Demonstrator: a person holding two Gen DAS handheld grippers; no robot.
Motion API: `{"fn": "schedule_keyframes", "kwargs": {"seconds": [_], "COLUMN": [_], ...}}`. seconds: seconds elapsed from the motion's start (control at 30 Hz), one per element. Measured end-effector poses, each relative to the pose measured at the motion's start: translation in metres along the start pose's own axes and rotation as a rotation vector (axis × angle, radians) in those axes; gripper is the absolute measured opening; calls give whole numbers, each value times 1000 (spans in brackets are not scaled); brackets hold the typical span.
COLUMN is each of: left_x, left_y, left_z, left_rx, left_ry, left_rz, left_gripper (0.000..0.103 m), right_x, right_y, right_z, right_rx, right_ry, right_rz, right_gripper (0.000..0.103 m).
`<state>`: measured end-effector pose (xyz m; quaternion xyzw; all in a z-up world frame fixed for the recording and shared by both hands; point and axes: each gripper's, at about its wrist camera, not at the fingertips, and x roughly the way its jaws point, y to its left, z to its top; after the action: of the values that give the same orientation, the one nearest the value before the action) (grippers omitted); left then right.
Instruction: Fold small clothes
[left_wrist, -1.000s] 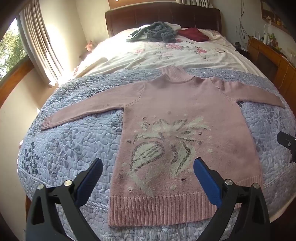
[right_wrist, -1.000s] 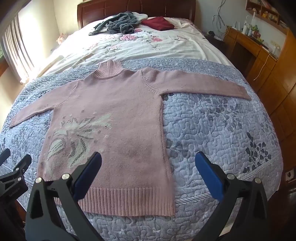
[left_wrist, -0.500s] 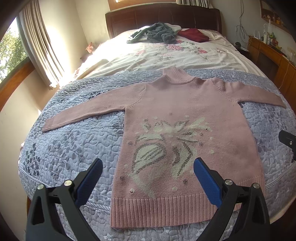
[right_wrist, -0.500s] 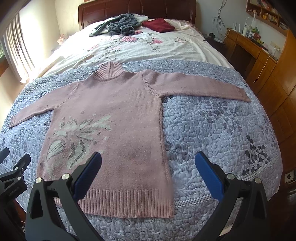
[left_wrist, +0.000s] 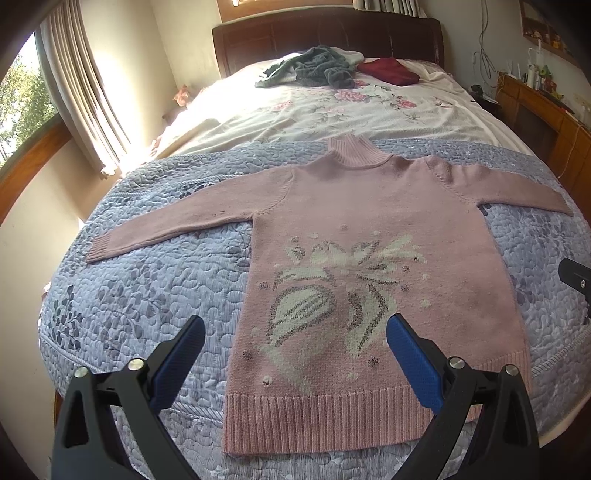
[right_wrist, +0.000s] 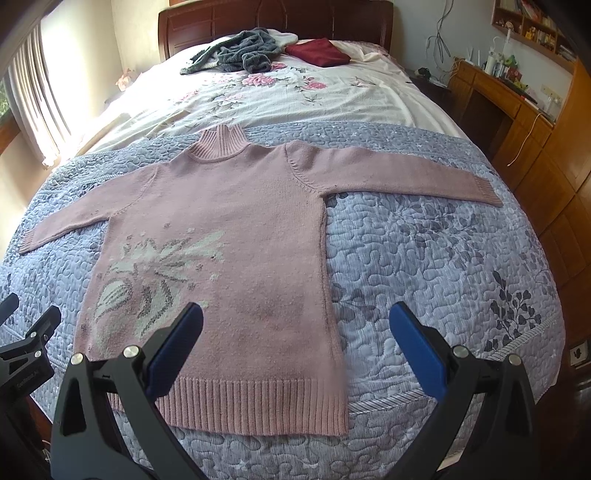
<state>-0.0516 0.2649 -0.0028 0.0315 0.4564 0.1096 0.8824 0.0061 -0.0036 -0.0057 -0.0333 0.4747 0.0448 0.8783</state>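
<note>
Quilt (left_wrist: 155, 280): sweater (left_wrist: 369, 221) flat; both grippers' jaws wide, hovering.

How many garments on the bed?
3. Pink sweater spread flat on the blue quilt; grey garment bunched near the headboard; dark red one beside it. The grey heap may hide more.

Blue-grey quilt (left_wrist: 155, 280) over bed foot; floral sheet (left_wrist: 332, 110) beyond; dark wooden headboard (left_wrist: 325, 37); curtain (left_wrist: 81, 92) at left window; wooden desk (right_wrist: 509, 107) right
</note>
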Motion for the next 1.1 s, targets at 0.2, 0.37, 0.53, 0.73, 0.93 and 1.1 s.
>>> {"fn": "schedule_keyframes", "kwargs": {"seconds": [0.2,0.37,0.53,0.73,0.93,1.1], "left_x": [0,1,0,-1,-2,-2], "left_y": [1,4,3,2,2,2], "left_z": [0,0,-1,-1,0,1], "left_rx": [-4,-9,-8,-8,-10,-8], "left_ry": [2,1,-3,-8,-12,-11], "left_rz": [3,10,13,14,17,18], "left_gripper": [99,99,99,99,99,99], "right_x": [-1,-1,-1,-4,-4,-4], "right_y": [1,1,1,1,1,1], "right_z": [0,0,0,2,3,3], "right_rx": [0,1,1,0,0,0], "right_ry": [-3,-4,-3,-11,-12,-12], "right_rz": [1,3,4,8,8,8], "right_gripper": [100,100,100,100,100,100]}}
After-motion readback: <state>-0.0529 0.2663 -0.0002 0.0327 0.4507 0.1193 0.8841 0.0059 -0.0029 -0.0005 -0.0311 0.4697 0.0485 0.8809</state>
